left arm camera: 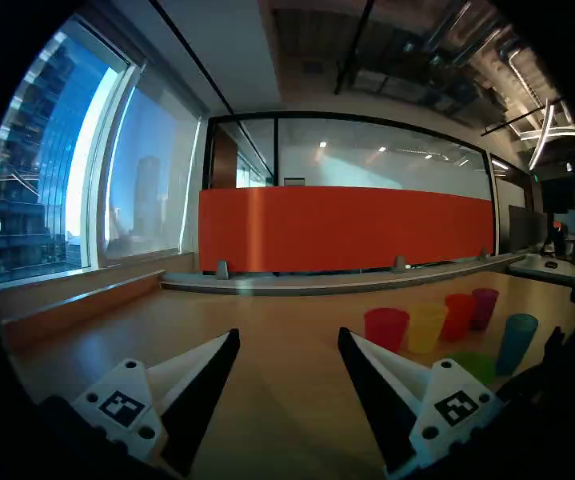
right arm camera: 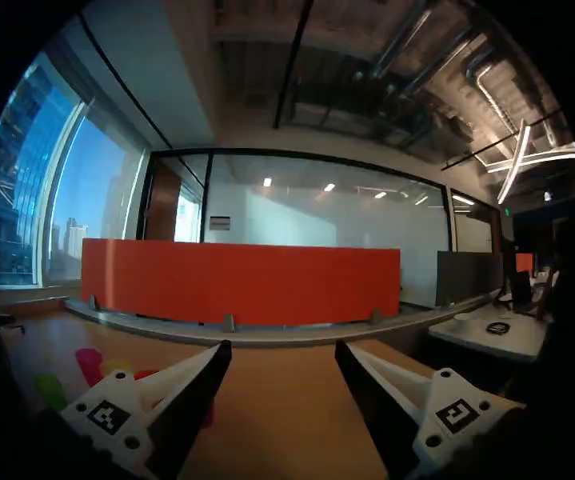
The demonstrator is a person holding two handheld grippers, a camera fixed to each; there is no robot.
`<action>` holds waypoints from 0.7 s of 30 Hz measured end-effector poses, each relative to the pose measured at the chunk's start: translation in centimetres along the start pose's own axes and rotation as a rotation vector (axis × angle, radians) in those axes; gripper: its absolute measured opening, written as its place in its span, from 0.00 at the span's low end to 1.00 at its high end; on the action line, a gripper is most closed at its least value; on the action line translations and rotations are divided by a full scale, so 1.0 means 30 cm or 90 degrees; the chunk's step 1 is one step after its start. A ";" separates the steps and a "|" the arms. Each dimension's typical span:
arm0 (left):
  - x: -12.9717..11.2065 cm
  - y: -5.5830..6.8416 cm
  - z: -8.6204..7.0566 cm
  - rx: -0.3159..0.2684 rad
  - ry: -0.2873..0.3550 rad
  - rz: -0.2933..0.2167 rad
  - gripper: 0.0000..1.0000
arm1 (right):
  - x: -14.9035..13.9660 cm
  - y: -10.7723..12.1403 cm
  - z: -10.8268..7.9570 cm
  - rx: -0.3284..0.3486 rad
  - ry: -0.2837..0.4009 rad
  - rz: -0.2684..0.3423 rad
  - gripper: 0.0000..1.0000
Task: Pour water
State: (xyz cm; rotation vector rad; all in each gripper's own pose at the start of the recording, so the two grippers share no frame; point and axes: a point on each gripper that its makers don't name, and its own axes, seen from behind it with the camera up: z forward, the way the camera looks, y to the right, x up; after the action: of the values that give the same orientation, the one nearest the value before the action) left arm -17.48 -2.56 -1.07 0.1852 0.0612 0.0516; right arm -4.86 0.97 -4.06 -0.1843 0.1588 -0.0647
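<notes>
**Both tongs wide open over the bench, cups off to one side**

**Left gripper view.** The left tongs (left arm camera: 288, 332) stand wide open with nothing between the fingers, over the wooden bench (left arm camera: 287, 392). The cups stand upright on the bench, ahead and to the right of the right finger, clear of the tongs. The red cup (left arm camera: 386, 328) is closest to that finger and the yellow cup (left arm camera: 426, 326) is just beside it. The orange cup (left arm camera: 459, 314) and the purple cup (left arm camera: 484, 307) stand farther back. The teal cup (left arm camera: 517, 342) is farthest right, and the green cup (left arm camera: 473, 366) sits low, just beyond the right finger's outer edge. An orange partition (left arm camera: 343, 228) runs across straight ahead.

**Right gripper view.** The right tongs (right arm camera: 281, 346) are likewise spread wide and hold nothing. The cups lie left of the left finger, partly hidden behind it. A purple-pink one (right arm camera: 89, 364) and a green one (right arm camera: 49, 390) can be made out. The yellow and red patches beside them are probably further cups. A white desk (right arm camera: 495, 334) lies well to the right.
</notes>
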 end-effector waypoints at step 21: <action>0.000 -0.001 -0.005 0.000 0.000 0.000 0.91 | -0.126 -0.099 0.033 0.075 0.014 -0.003 1.00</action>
State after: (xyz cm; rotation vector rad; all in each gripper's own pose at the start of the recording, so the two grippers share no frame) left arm -17.48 -2.55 -1.21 0.1854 0.0609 0.0514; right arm -8.56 -1.47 -1.96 -0.0670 0.1763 -0.0802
